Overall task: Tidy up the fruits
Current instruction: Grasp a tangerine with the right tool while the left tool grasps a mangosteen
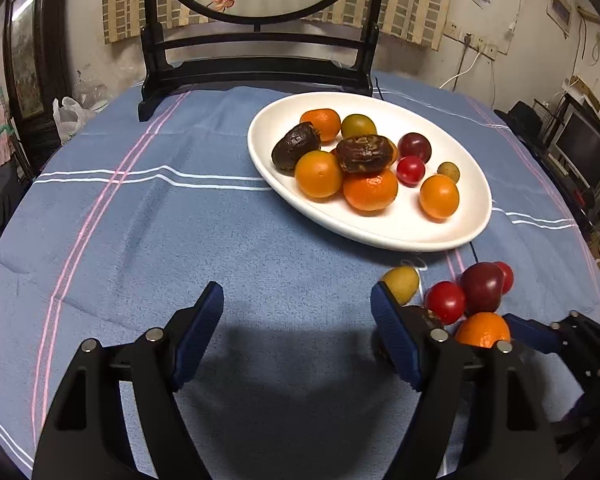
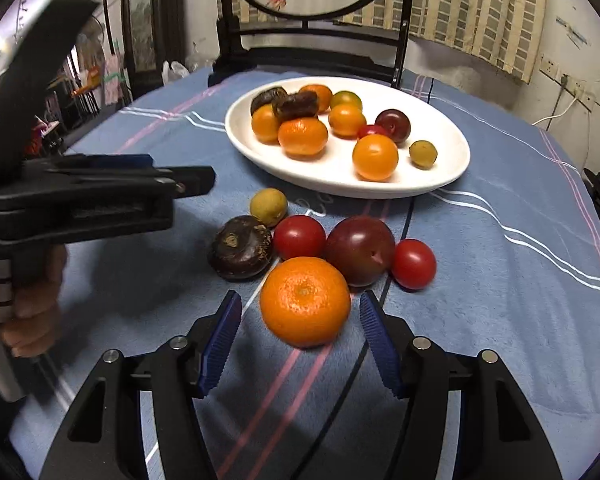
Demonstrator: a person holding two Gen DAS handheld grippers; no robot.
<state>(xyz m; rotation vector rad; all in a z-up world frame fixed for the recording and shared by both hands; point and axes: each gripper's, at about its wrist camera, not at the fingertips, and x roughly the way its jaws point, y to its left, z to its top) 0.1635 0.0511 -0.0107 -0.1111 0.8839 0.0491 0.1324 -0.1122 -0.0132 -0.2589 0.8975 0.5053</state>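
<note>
A white oval plate [image 1: 388, 236] [image 2: 340, 184] holds several fruits: oranges, dark brown ones, tomatoes, a plum, small green ones. Loose fruits lie on the blue cloth before it: a mandarin [image 2: 305, 301] [image 1: 483, 329], a dark plum [image 2: 360, 250] [image 1: 482, 286], two red tomatoes [image 2: 299, 237] [image 2: 414, 264], a green fruit [image 2: 268, 206] [image 1: 401, 283] and a dark brown fruit [image 2: 240, 252]. My right gripper [image 2: 300, 340] is open with the mandarin between its fingers. My left gripper [image 1: 296, 340] is open and empty, left of the loose pile.
A dark wooden stand with a round painted screen [image 1: 256, 60] stands behind the plate. The round table's blue striped cloth [image 1: 140, 220] spreads left. A plastic bag [image 1: 70, 116] sits at the far left edge. The left gripper shows from the side in the right wrist view [image 2: 100, 188].
</note>
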